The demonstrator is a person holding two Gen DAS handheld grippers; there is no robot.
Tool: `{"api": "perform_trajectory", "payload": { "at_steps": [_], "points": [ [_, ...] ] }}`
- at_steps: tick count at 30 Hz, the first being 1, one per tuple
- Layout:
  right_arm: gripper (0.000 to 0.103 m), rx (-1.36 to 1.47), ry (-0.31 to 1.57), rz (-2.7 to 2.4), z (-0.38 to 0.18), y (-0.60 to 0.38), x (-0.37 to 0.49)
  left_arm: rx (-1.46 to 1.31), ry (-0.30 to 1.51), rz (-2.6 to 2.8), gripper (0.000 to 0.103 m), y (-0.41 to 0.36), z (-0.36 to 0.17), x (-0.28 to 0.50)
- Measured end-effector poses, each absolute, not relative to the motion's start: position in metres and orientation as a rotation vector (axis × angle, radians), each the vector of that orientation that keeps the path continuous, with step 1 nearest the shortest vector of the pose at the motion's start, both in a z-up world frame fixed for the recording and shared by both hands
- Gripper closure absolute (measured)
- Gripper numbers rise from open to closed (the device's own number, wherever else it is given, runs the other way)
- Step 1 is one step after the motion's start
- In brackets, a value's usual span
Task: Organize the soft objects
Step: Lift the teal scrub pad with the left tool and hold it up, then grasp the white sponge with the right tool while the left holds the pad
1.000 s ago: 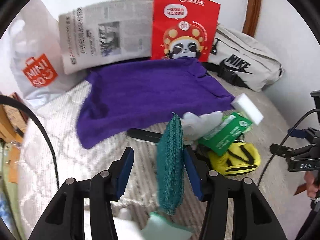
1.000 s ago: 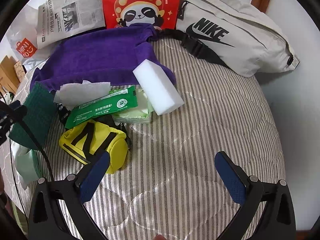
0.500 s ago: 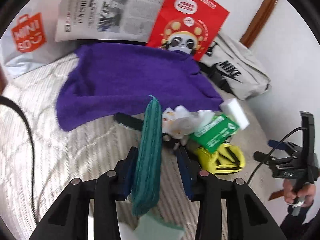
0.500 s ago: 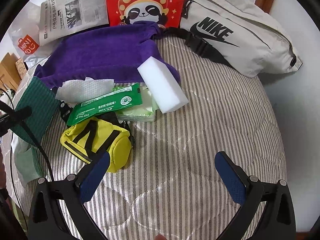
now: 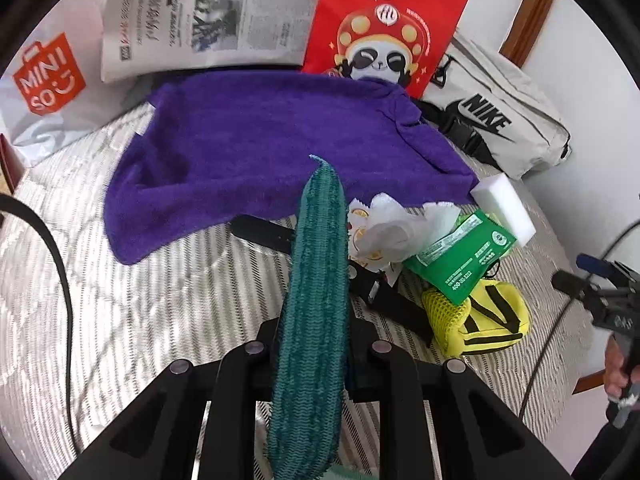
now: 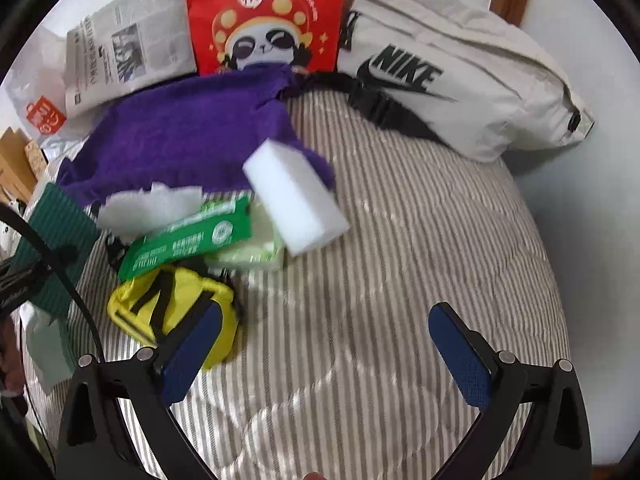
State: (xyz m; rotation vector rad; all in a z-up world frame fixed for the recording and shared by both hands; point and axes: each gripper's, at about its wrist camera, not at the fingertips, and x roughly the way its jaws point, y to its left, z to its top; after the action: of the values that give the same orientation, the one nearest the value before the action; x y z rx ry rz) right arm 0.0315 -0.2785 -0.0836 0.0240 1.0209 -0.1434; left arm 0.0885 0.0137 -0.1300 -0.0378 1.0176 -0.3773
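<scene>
A striped bed cover fills both views. The left tongs are pressed together on a teal knitted cloth, which stands on edge between the fingers and rises toward twelve o'clock in the left wrist view. Beyond it, at twelve o'clock, a purple towel lies spread flat on the bed. At two to three o'clock of the cloth sits a small heap: crumpled white tissue, a green packet, a white sponge block and a yellow pouch with black straps.

The right tongs are spread wide above bare bedding, holding nothing; their left finger overlaps the yellow pouch in this view, contact unclear. Along the far edge, from ten to two o'clock, stand a newspaper, a red panda-print bag and a pale Nike waist bag.
</scene>
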Motion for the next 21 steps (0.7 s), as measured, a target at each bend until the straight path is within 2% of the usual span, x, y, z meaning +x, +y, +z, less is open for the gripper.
{"api": "perform_trajectory", "payload": {
  "at_steps": [5,8,12,15,17,18,20,21],
  "points": [
    [0.002,-0.01,0.981,-0.139,-0.083,-0.279,0.056,-0.078,1.014,-0.382,0.085,0.025,-0.123,0.082],
    [0.008,-0.036,0.972,-0.125,-0.087,-0.276,0.075,-0.095,1.021,-0.376,0.085,0.027,-0.125,0.081],
    [0.022,-0.06,0.984,-0.087,-0.099,-0.273,0.097,-0.103,1.034,-0.371,0.085,0.027,-0.13,0.08],
    [0.029,-0.055,0.997,-0.054,-0.11,-0.271,0.109,-0.106,1.042,-0.369,0.085,0.026,-0.133,0.081],
    [0.038,-0.06,0.999,-0.036,-0.117,-0.269,0.115,-0.104,1.048,-0.367,0.085,0.025,-0.135,0.082],
    [0.053,-0.068,1.013,-0.04,-0.122,-0.269,0.117,-0.103,1.05,-0.365,0.085,0.026,-0.136,0.083],
    [0.054,-0.052,1.022,-0.034,-0.123,-0.272,0.117,-0.108,1.053,-0.368,0.085,0.026,-0.137,0.084],
    [0.061,-0.043,1.013,-0.037,-0.12,-0.274,0.113,-0.112,1.052,-0.37,0.085,0.028,-0.137,0.084]
  ]
}}
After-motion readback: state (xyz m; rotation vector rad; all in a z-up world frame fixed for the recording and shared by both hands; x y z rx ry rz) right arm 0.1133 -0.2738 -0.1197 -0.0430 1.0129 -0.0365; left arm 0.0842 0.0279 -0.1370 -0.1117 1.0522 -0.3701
